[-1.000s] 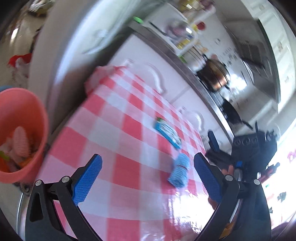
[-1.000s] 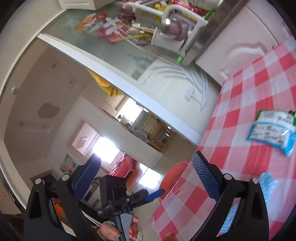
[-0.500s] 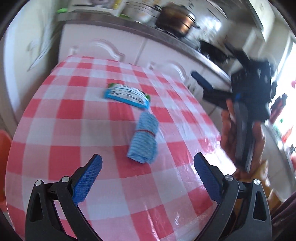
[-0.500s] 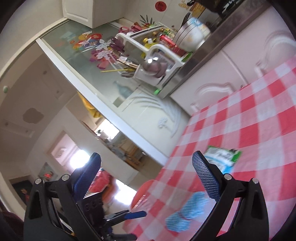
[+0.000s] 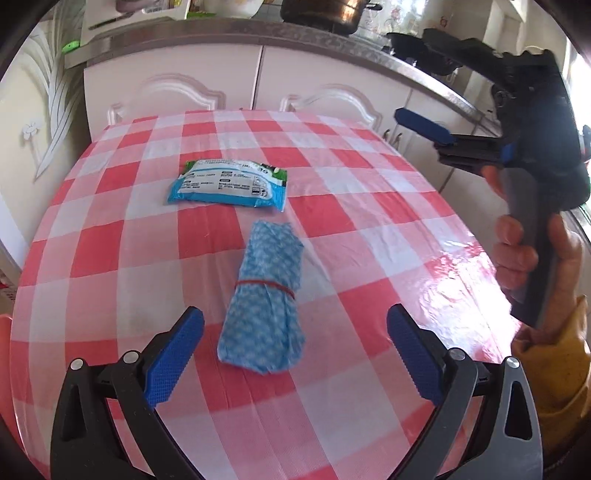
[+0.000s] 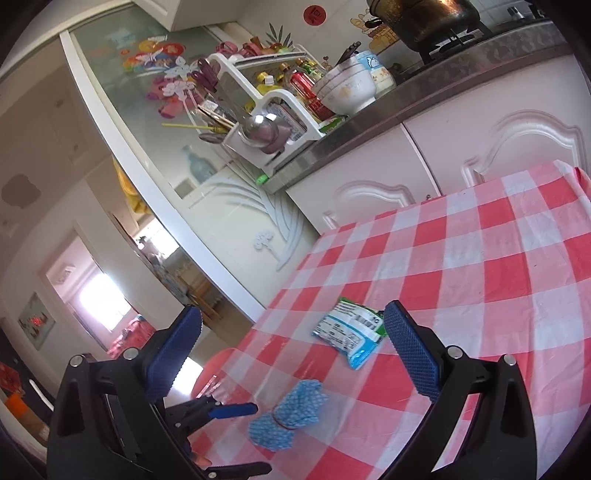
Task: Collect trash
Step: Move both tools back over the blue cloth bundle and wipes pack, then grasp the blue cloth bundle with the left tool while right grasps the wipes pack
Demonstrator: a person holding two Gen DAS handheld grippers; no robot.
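A rolled blue cloth bound with a red band (image 5: 264,299) lies on the red-checked table (image 5: 369,229), just ahead of my open, empty left gripper (image 5: 295,354). A blue and white wrapper (image 5: 229,183) lies flat farther back. My right gripper (image 6: 293,354) is open and empty, held above the table's right side; it shows in the left wrist view (image 5: 424,127). The right wrist view shows the wrapper (image 6: 349,332), the cloth roll (image 6: 286,417) and the left gripper's fingers (image 6: 234,410) beside the roll.
An orange-pink bin (image 6: 214,373) stands past the table's left edge. White cabinets (image 5: 173,88) and a counter with a pot (image 5: 321,11) and a dish rack (image 6: 269,110) run behind the table.
My left gripper has swung from the bin toward the table and now faces the cloth roll closely. My right gripper has tilted down toward the table.
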